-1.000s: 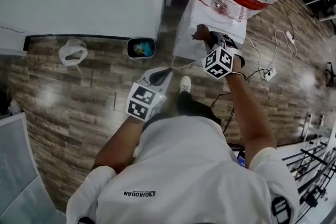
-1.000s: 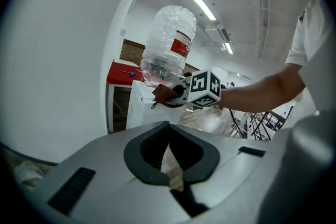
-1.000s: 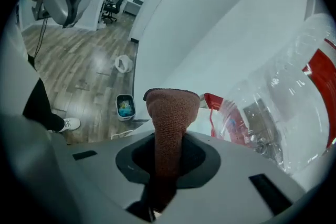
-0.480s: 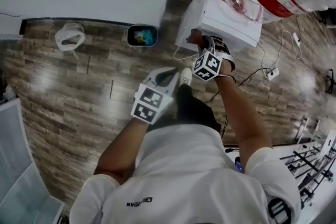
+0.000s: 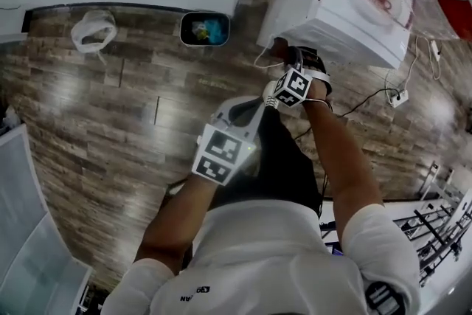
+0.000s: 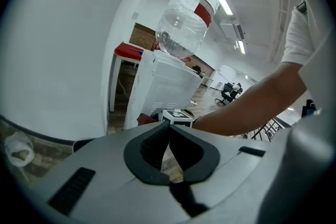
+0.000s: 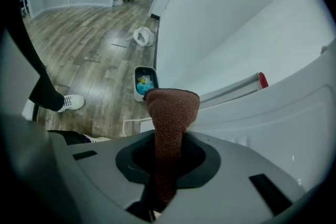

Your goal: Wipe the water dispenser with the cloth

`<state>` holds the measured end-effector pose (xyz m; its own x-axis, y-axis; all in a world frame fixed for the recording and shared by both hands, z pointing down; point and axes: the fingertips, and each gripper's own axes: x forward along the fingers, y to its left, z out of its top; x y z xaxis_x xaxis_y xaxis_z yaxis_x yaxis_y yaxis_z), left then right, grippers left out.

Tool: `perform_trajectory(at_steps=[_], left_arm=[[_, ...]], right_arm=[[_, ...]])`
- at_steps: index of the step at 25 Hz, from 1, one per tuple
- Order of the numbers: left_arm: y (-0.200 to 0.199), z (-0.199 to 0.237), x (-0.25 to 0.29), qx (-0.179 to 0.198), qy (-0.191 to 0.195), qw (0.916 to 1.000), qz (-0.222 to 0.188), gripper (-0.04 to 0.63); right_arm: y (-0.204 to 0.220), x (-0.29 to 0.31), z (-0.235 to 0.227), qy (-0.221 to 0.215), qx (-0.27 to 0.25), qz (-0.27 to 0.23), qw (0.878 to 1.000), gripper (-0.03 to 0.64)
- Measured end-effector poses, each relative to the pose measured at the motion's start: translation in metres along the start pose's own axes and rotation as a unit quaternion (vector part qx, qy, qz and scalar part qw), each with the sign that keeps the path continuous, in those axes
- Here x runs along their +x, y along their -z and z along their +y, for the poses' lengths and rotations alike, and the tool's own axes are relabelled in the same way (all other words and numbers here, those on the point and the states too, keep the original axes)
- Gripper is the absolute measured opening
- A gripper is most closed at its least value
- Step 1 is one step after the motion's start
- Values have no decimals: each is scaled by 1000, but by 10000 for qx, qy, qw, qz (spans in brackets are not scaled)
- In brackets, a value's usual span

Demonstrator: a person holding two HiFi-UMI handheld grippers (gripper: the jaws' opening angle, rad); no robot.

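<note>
- The left tool (image 5: pixel 245 107) is nearest, at about 12 o'clock from the person's chest. Its two black tips are pressed together, and there is nothing between them.
- The right tool (image 5: pixel 293 57) is a bit farther out, at 1 o'clock. It is clenched on the cloth (image 7: pixel 172 113), which sticks up from between the jaws.
- The cloth is right at the near edge of the water dispenser (image 5: pixel 332 18). I cannot tell if it is touching yet.
- The big bottle (image 6: pixel 186 18) sits upside down on top of the dispenser.
- What could go wrong: only a thin fold of cloth is pinched, so I think a hard rub could pull it out.
- A strong push on the box could rock the heavy bottle.
- Cables (image 5: pixel 369 96) lie on the floor at 3 o'clock, near the person's feet. A step that way could catch one.
- The cloth is brown, soft and knitted, with a round top.
- The dispenser is white, smooth and boxy.
- The bottle is clear, round plastic with a red band.
- The floor is shiny wood planks, with a small bin (image 5: pixel 204 29) at 11 o'clock.
</note>
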<state>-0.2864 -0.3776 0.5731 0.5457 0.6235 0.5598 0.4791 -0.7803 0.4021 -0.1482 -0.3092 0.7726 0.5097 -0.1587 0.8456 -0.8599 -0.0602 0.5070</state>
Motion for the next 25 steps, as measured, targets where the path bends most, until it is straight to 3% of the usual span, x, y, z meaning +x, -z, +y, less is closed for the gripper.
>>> perform_trajectory(at_steps=[9,25], left_arm=[[50,17,10,-495,-270,9982,220,-11],[105,29,31,-244,-228,9979,547,-11]], right_arm=[[29,87,56,-292,66,245,9993,55],[52,187,110,-614,158,507,9967,55]])
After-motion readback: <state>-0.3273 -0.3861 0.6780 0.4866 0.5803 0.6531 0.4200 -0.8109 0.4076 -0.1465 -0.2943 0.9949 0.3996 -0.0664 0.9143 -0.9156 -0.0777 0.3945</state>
